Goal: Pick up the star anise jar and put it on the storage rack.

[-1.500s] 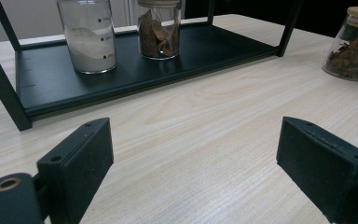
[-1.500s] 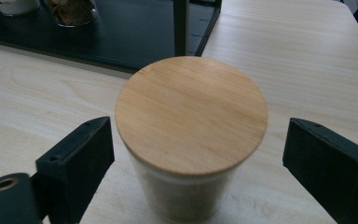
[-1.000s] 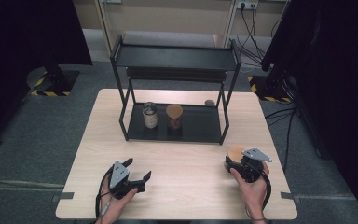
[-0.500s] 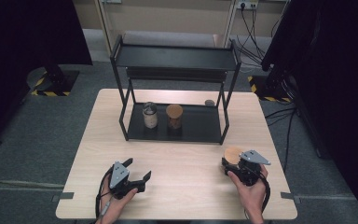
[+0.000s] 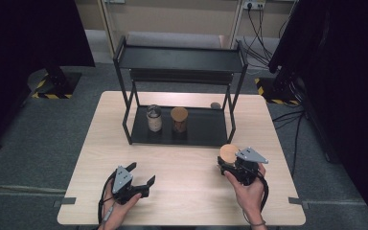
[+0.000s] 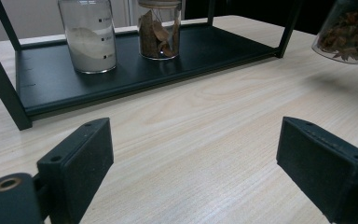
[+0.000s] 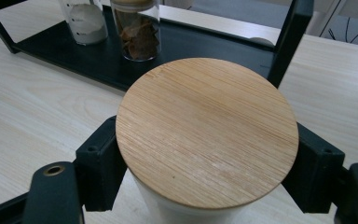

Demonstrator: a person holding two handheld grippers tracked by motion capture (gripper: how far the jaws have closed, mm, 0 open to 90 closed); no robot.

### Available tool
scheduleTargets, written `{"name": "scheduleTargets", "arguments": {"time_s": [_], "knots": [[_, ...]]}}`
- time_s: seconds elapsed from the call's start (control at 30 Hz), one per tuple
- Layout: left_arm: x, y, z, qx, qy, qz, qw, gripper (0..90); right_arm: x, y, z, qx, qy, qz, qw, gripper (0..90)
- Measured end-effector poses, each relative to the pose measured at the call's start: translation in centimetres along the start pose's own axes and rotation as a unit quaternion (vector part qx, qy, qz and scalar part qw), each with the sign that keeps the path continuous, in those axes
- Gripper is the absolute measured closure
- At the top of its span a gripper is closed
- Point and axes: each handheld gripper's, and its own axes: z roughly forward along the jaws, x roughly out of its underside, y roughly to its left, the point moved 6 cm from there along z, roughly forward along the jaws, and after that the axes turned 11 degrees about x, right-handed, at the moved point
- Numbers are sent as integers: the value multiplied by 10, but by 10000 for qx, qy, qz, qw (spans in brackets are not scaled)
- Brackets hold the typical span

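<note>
A glass jar with a round bamboo lid (image 5: 229, 153) (image 7: 207, 130) sits between the jaws of my right gripper (image 5: 226, 164) (image 7: 205, 179), which is shut on it at the table's right front. In the left gripper view the jar (image 6: 347, 32) hangs tilted above the tabletop, with brown dried bits inside. My left gripper (image 5: 143, 173) (image 6: 196, 172) rests low at the left front, open, with only bare wood between its jaws. The black two-tier rack (image 5: 179, 60) stands at the back middle. Its lower tier (image 6: 191, 51) holds a white-powder jar (image 5: 154, 118) (image 6: 89, 37) and a brown-bark jar (image 5: 179, 119) (image 6: 160, 32).
A small grey round object (image 5: 215, 105) lies on the table behind the rack's right leg. The rack's right front post (image 7: 289, 42) stands just beyond the held jar. The lower tier has free room at its right end (image 5: 211, 127). Dark curtains and cables surround the table.
My right gripper has carried the bamboo-lidded jar a little to the left and upward, off the table. The left gripper has stayed where it was.
</note>
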Motion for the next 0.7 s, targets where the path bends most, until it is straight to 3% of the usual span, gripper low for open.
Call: {"name": "scheduleTargets", "arguments": {"time_s": [0.7], "knots": [[0, 0, 0, 4, -1, -1, 10000, 102, -33, 17, 20, -66, -117, -27, 9999, 255]]}}
